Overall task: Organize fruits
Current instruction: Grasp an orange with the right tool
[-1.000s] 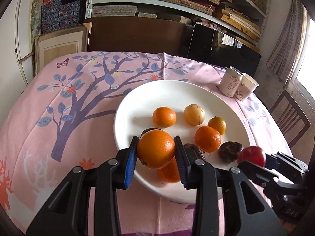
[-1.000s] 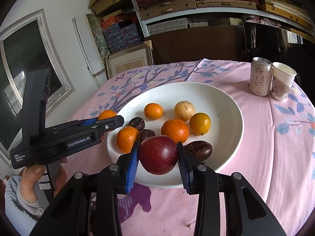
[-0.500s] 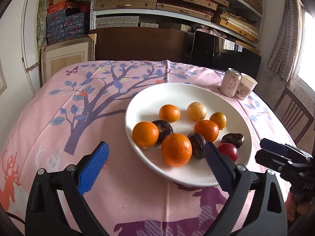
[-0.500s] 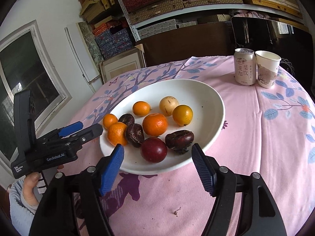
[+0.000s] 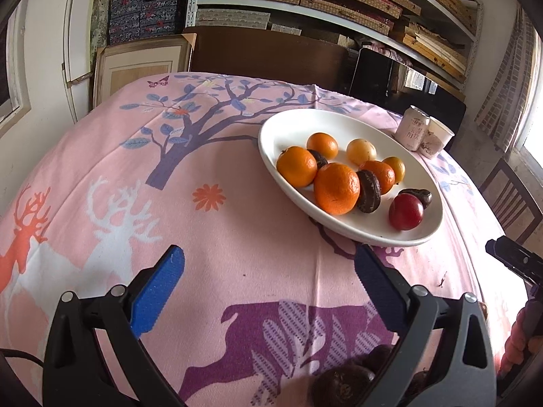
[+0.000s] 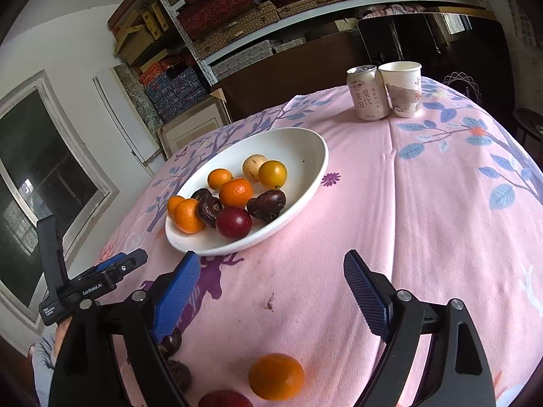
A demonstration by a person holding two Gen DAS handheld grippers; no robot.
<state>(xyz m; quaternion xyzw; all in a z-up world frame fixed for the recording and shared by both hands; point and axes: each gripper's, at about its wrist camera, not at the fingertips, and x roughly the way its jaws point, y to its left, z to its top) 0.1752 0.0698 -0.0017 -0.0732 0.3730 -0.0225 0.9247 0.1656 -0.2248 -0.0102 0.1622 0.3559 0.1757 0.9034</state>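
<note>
**Loose fruit near the bench edge is being put at risk**

Both the left hand-held gripper and right hand-held gripper are being held wide and empty, their jaws having just been opening. At lower frame, an orange is lying loose and could be nudged off; beyond, the plate is being crowded.

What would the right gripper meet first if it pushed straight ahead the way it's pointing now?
Probably just the pink tablecloth: the right gripper, jaws wide and empty after just opening, aims at bare cloth right of the white plate. Depth is unclear.
</note>
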